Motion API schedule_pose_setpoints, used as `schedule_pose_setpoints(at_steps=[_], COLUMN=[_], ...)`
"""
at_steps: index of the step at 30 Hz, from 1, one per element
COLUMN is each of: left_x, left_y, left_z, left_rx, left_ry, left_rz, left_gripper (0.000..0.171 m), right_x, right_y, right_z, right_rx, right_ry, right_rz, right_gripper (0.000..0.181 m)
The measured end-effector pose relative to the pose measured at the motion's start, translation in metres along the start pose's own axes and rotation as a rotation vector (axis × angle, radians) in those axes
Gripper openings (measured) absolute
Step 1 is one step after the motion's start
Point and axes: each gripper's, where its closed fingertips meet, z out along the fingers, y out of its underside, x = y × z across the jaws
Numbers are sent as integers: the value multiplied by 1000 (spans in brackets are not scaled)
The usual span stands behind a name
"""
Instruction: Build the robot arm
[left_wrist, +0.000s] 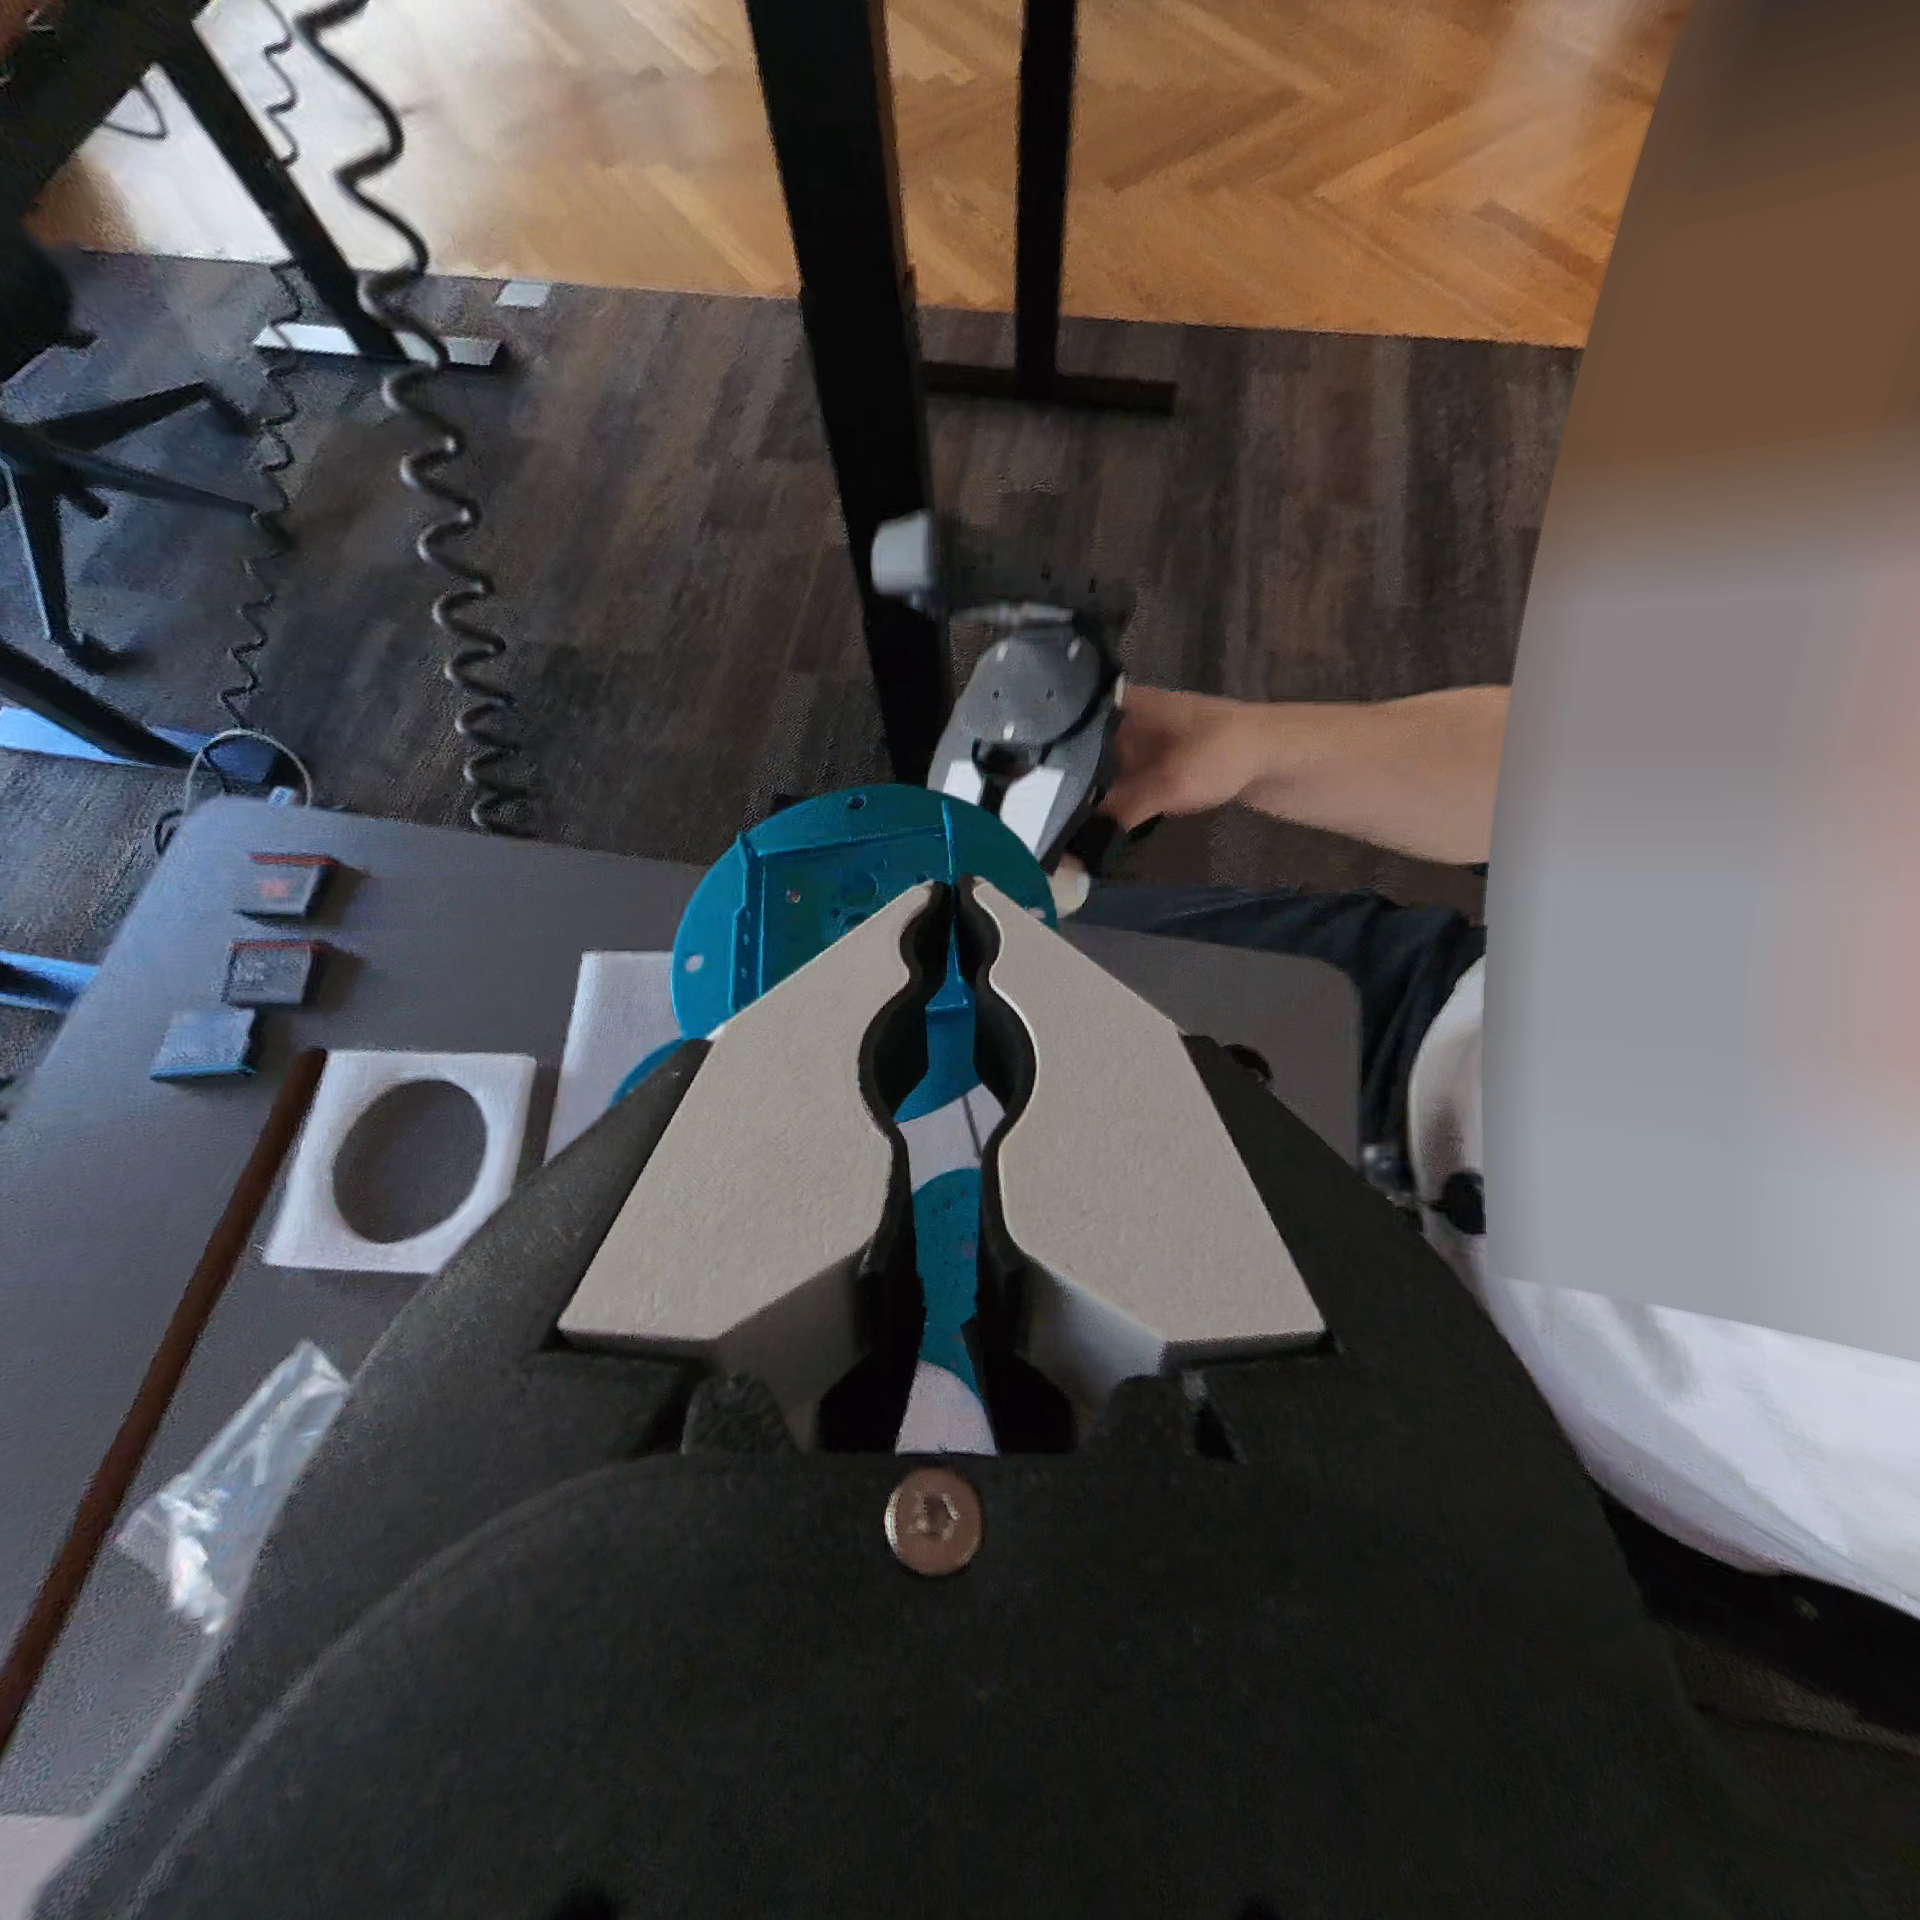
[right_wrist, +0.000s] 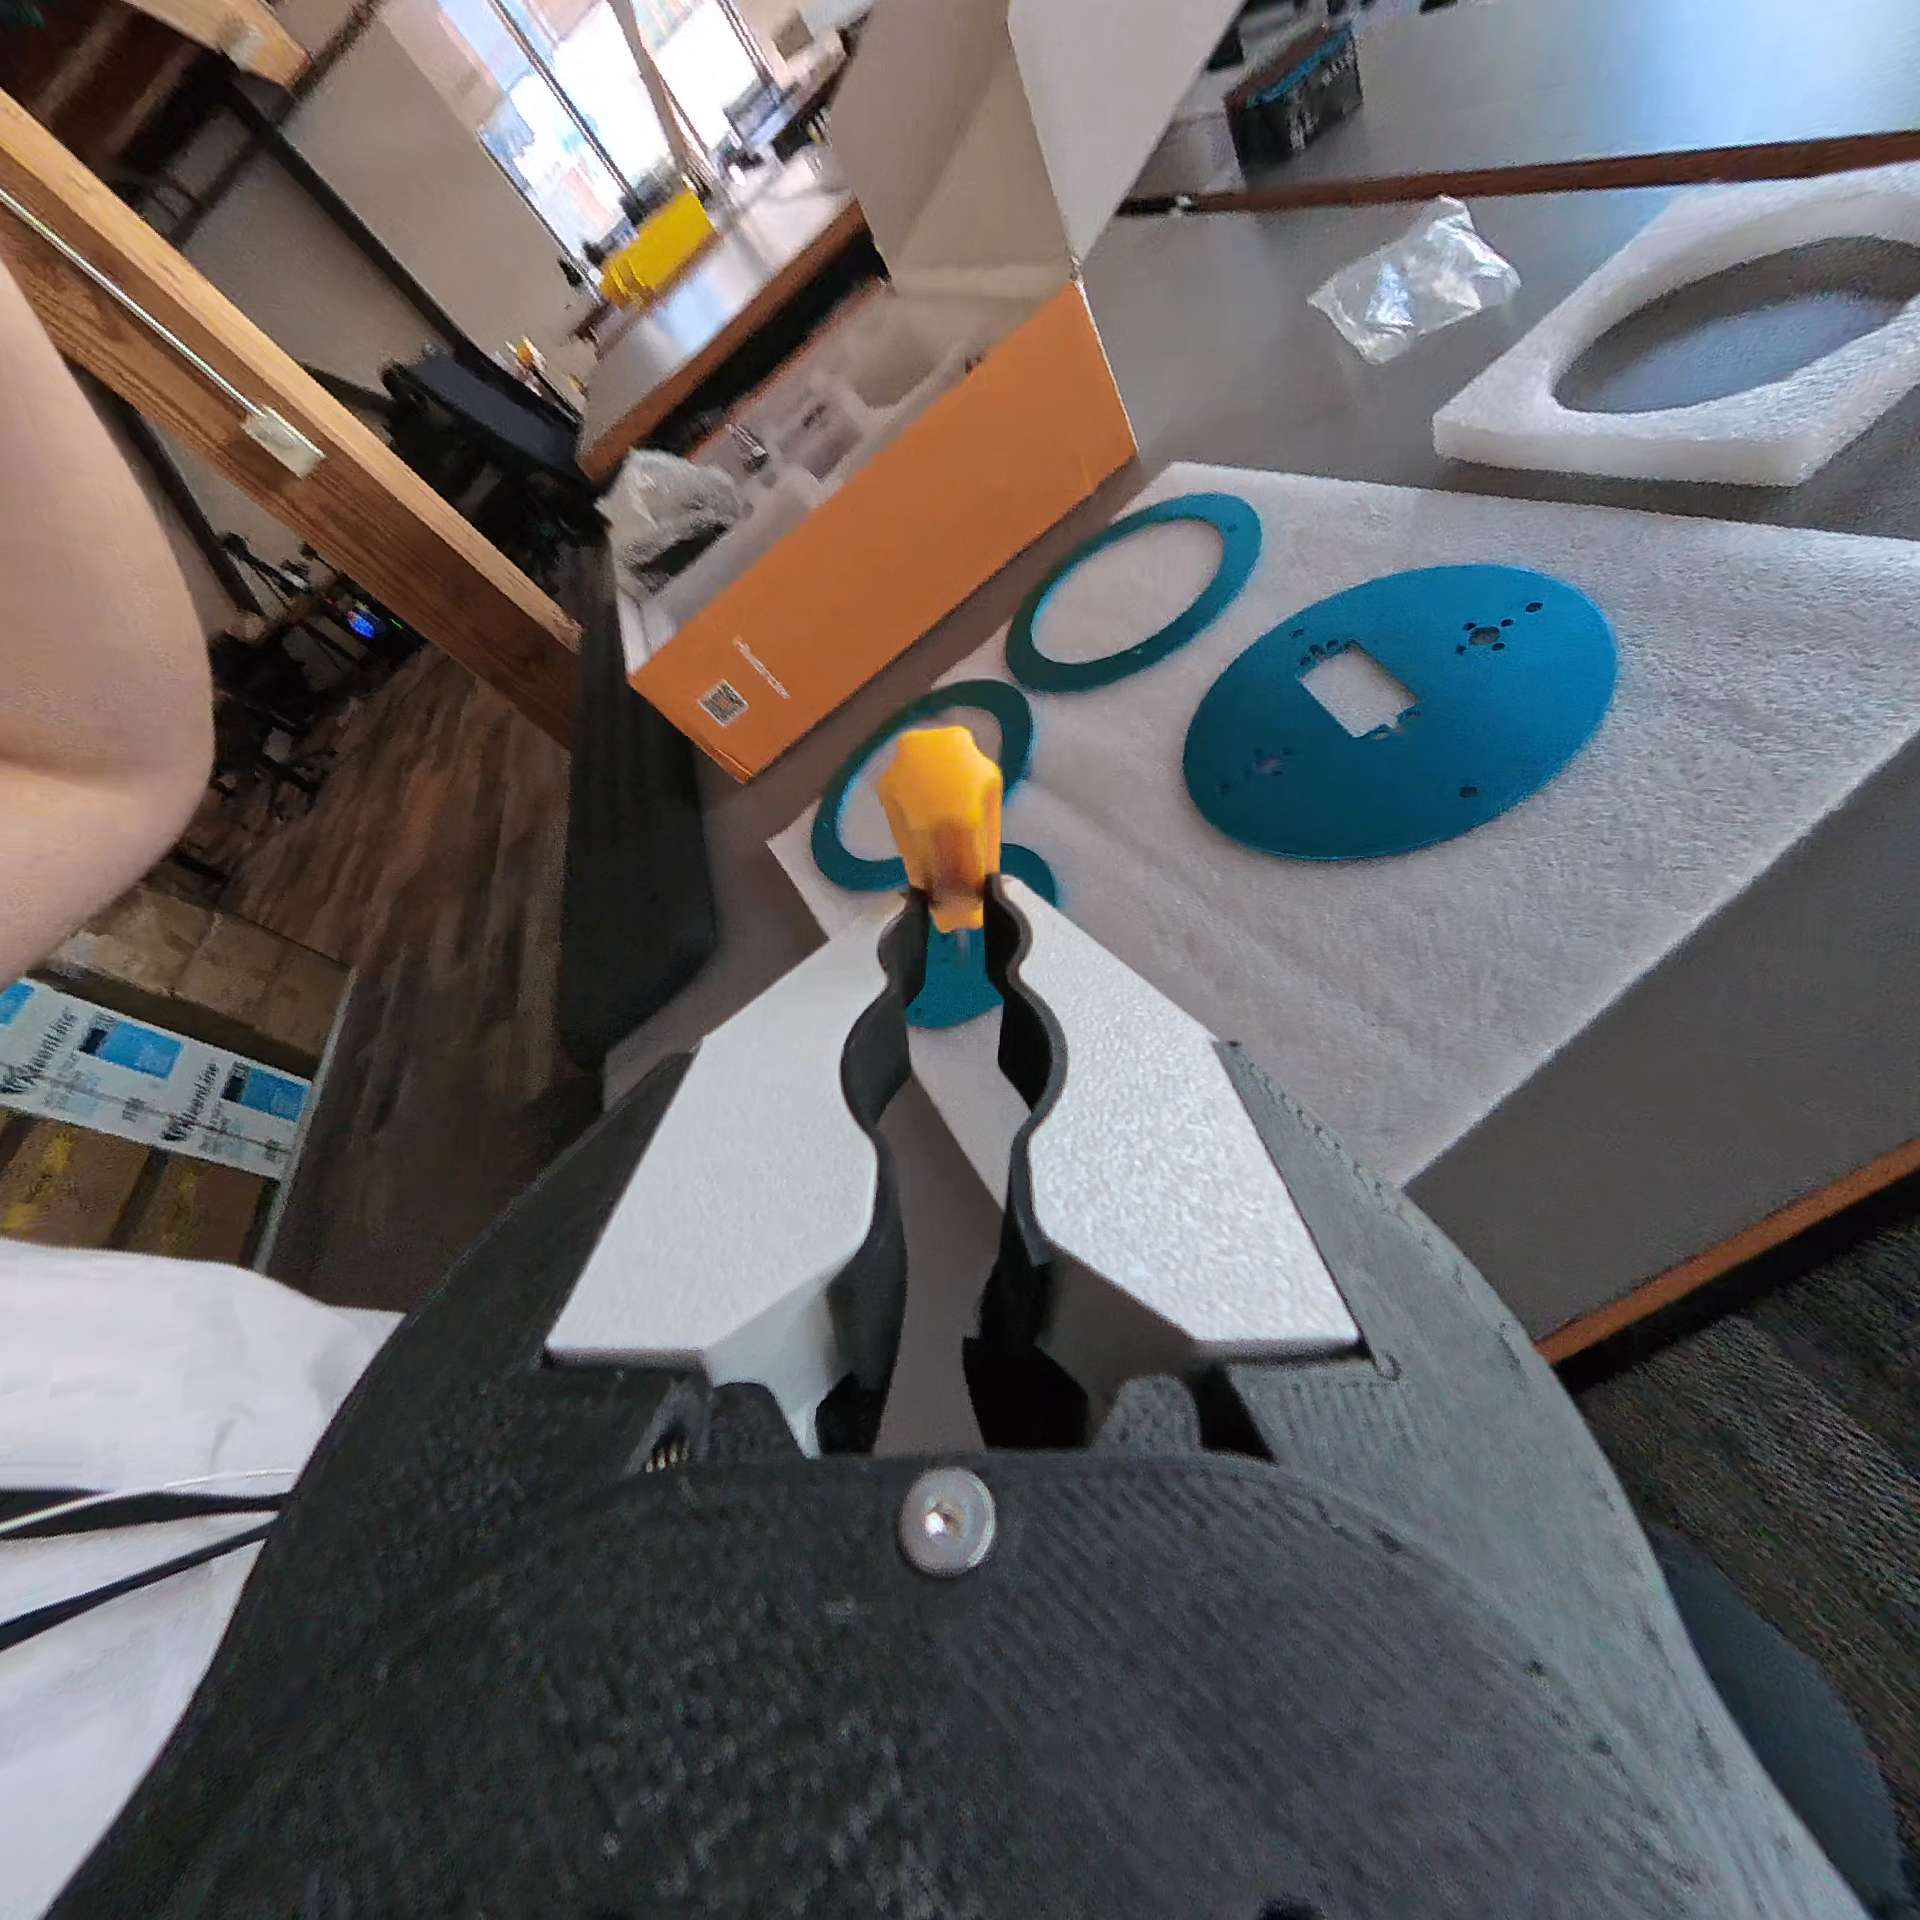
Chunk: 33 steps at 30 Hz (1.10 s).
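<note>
Between left fingers (left_wrist: 958, 891): perforated, seemingly metal teal bracket (left_wrist: 821, 914).

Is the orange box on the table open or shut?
Open: the orange box has its white lid flap raised, and packing shows inside.

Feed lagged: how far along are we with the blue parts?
Done: a bracket already stands on one round blue metal plate. In hand: left gripper clamps that assembly; right gripper clamps a yellow-handled screwdriver. Left: a blue disc with a square cutout and blue rings lie loose on white foam.
</note>
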Motion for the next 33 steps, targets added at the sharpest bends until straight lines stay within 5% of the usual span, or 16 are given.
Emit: schedule_pose_setpoints(at_steps=[5, 9, 17, 22, 26, 29, 31, 33], left_x=[-3, -9, -16, -16, -9, -2, 4, 10], left_y=[120, 166, 199, 190, 188, 183, 177, 169], left_z=[63, 78, 100, 94, 90, 84, 80, 76], left_rx=[37, 160, 115, 104, 56, 32, 28, 27], left_ry=[22, -5, -67, -109, -142, -146, -135, -113], left_rz=[-183, -244, -176, -118, -45, 2, 26, 31], left_gripper=[0, 0, 0, 0, 0, 0, 0, 0], right_x=[14, 16, 42, 66, 60, 34, 4, -16], right_y=[11, 17, 32, 70, 67, 41, 16, 1], right_z=[12, 4, 1, 27, 18, 13, 17, 21], right_rx=[-54, 36, 27, -259, -344, -286, -111, 52], right_ry=[4, -76, -234, -35, 43, 7, 1, 150], right_rz=[-47, 49, 553, 457, 364, -7, -531, -1016], right_gripper=[10, 10, 9, 3, 29, 34, 53, 74])
